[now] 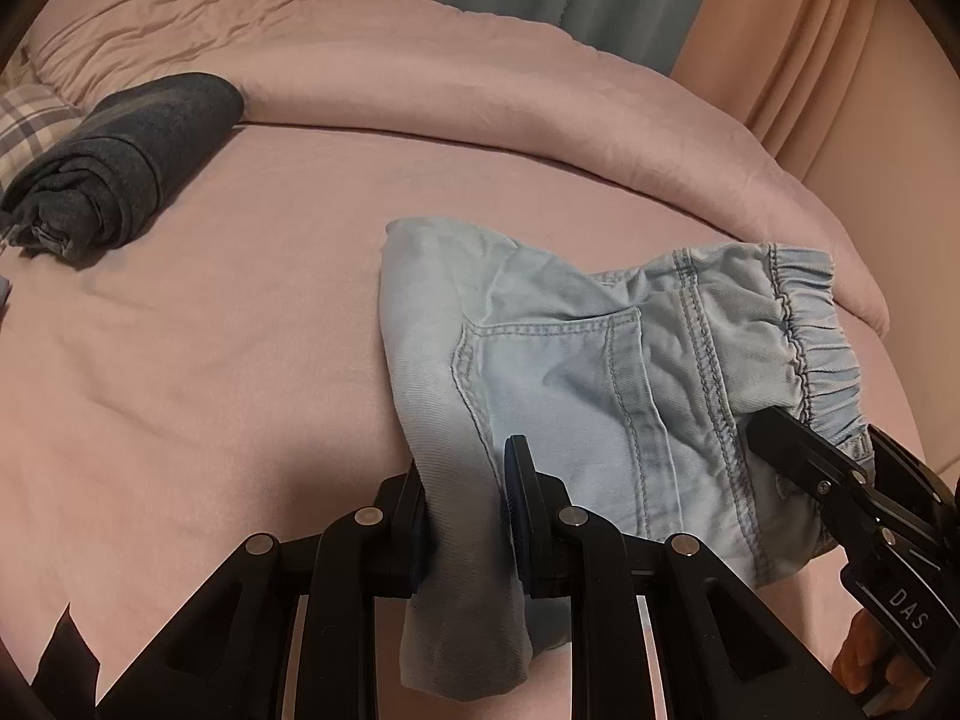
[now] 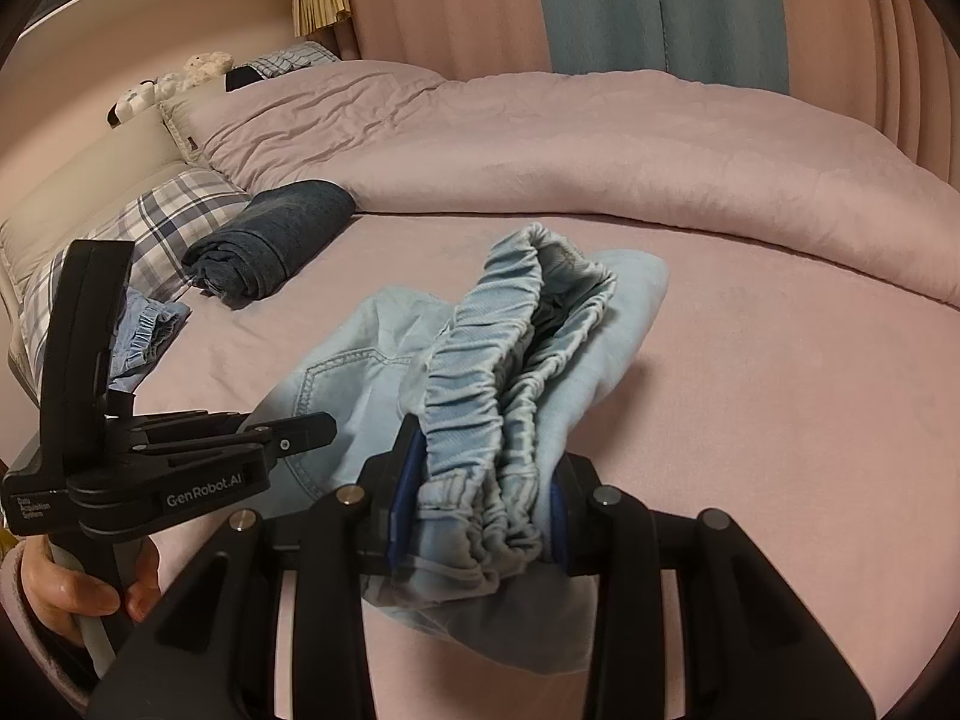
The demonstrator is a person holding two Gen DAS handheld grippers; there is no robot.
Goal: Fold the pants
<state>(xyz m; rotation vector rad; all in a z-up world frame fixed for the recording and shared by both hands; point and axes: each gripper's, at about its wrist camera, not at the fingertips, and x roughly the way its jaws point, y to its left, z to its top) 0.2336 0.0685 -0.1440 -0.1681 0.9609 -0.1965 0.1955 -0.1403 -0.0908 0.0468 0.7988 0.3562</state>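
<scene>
Light blue denim pants (image 1: 570, 354) with an elastic waistband hang bunched above the pink bed. My left gripper (image 1: 465, 516) is shut on a fold of the pants' fabric. My right gripper (image 2: 480, 510) is shut on the gathered elastic waistband (image 2: 480, 372). In the left wrist view the right gripper (image 1: 840, 474) holds the waistband at the lower right. In the right wrist view the left gripper (image 2: 288, 438) shows at the left, its fingers in the pants (image 2: 354, 372). A back pocket (image 1: 540, 372) faces the left camera.
A folded dark blue garment (image 1: 126, 162) lies on the pink sheet (image 1: 210, 330) at the far left, by a plaid pillow (image 2: 150, 222). Another light blue garment (image 2: 144, 330) lies near the pillow. A bunched pink duvet (image 1: 480, 78) runs along the far side. Curtains (image 2: 660, 6) hang behind.
</scene>
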